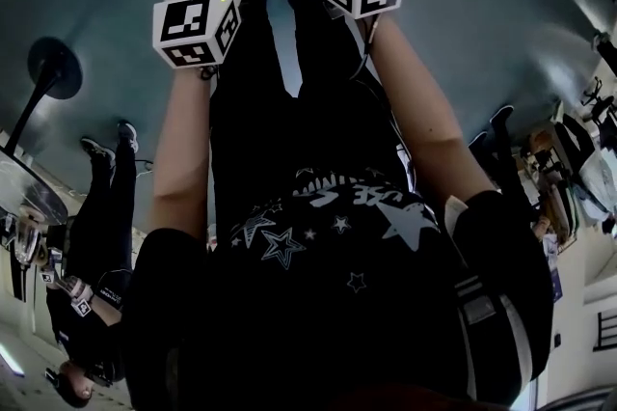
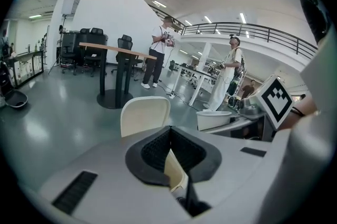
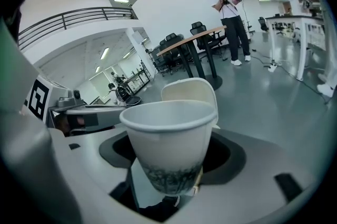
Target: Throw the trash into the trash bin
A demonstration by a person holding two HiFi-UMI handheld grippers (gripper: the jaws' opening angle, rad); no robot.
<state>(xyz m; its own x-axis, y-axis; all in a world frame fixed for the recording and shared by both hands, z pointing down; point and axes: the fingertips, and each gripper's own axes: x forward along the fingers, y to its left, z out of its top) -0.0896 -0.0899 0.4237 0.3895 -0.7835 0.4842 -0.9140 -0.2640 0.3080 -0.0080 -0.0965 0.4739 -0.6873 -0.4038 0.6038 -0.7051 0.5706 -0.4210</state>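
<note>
White paper, printed with a grey band round the base, forms the cup [image 3: 167,136], the piece of trash. It is clamped between the jaws of the right gripper [image 3: 178,120] with its open mouth uppermost in the right gripper view. One cream jaw is seen touching the cup on the far side, just behind the rim. The other jaw is largely hidden under the cup on the near side.

The left gripper [image 2: 158,131] is held just to the left of the right one. Its two cream jaws are spread apart, with nothing between them.

Both grippers are carried out in front of the person, over a glossy grey floor [image 1: 482,33].

Far across the room a high table [image 2: 113,49] with a wooden top and black legs is seen, with black office chairs [image 2: 89,39] at its far left. A standing person [image 2: 157,54] is seen just right of the table.
</note>
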